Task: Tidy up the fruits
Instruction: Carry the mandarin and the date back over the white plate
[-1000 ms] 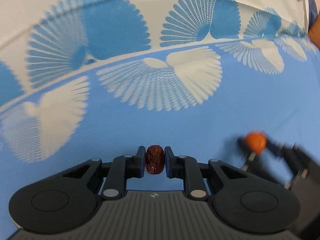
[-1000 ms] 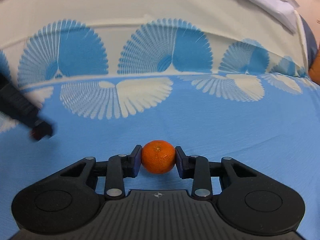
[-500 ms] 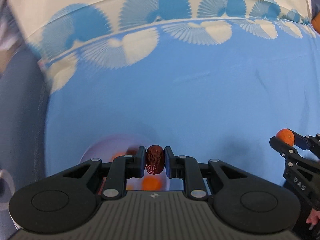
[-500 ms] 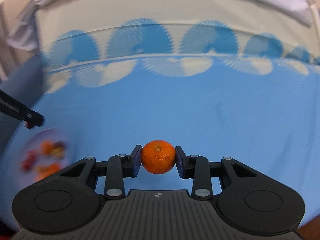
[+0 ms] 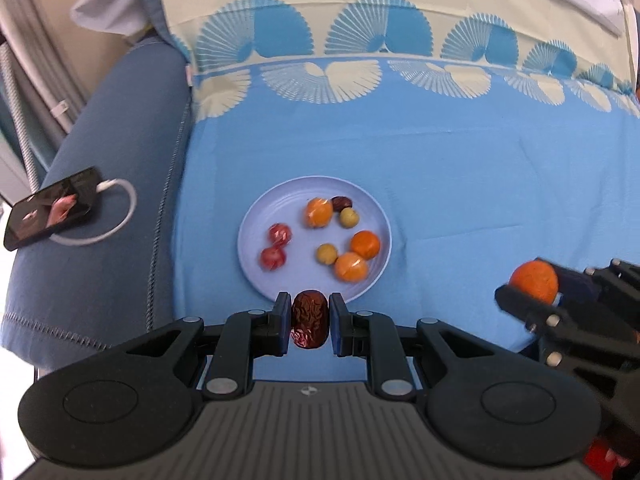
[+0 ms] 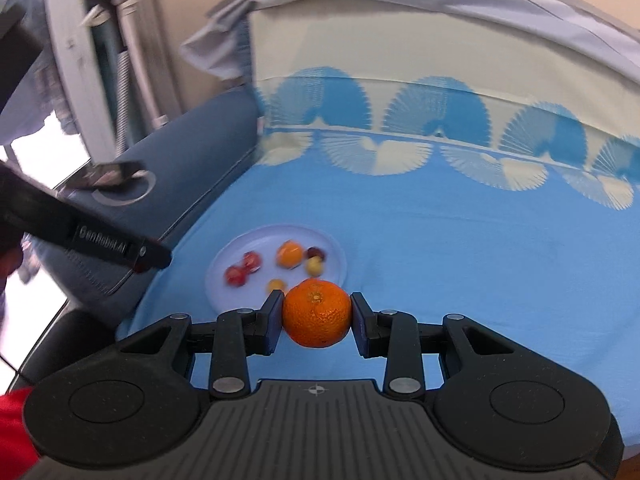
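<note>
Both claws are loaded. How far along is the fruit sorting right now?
Mostly done: the plate already holds three oranges, two red fruits, two yellowish ones and a dark one. In hand: the left claw grips a red date, the right claw a mandarin. Left: setting both on the plate; no other loose fruit shows on the blue cloth.

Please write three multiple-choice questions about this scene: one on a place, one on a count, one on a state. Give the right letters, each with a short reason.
1. Where does the phone lie?
A. on the plate
B. on the dark blue armrest
C. on the blue cloth

2. How many fruits lie on the plate?
A. four
B. eight
C. twelve

3. What does the left tool hold?
A. nothing
B. an orange
C. a wrinkled red date

Answers:
1 B, the phone rests on the armrest.
2 B, eight lie on the plate.
3 C, the left tool grips the date.
</note>
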`<state>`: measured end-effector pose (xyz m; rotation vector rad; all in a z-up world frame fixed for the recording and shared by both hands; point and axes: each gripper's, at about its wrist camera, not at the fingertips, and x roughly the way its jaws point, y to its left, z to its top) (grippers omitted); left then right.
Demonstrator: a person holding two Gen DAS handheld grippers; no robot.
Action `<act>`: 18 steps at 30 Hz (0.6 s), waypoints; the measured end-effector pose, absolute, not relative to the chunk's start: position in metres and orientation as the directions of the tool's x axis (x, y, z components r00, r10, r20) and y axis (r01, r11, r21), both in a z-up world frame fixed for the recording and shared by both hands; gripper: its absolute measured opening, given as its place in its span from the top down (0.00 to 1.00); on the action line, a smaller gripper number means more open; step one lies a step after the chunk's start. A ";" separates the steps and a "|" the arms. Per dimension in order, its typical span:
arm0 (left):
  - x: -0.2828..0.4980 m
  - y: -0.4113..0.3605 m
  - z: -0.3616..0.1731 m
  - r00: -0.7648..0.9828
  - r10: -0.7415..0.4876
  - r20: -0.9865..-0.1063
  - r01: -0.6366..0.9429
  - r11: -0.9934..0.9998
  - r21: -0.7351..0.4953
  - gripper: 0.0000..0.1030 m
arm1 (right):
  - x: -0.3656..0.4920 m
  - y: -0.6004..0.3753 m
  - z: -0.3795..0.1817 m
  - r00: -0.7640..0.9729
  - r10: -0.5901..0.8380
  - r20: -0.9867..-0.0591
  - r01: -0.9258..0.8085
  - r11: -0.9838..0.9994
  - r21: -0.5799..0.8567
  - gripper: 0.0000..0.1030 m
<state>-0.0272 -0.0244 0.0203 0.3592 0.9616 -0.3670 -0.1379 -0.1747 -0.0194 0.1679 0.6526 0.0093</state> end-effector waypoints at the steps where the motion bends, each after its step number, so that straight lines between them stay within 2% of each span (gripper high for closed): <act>1: -0.033 -0.018 0.021 0.526 -0.144 -0.838 0.452 0.883 0.131 0.79 | -0.142 -0.168 -0.018 0.795 0.064 -0.603 0.032 0.989 0.147 0.64; 18: -0.073 0.022 0.021 0.545 -0.180 -0.819 0.409 0.910 0.073 0.79 | -0.178 -0.137 -0.004 0.813 0.045 -0.581 -0.020 0.999 0.049 0.64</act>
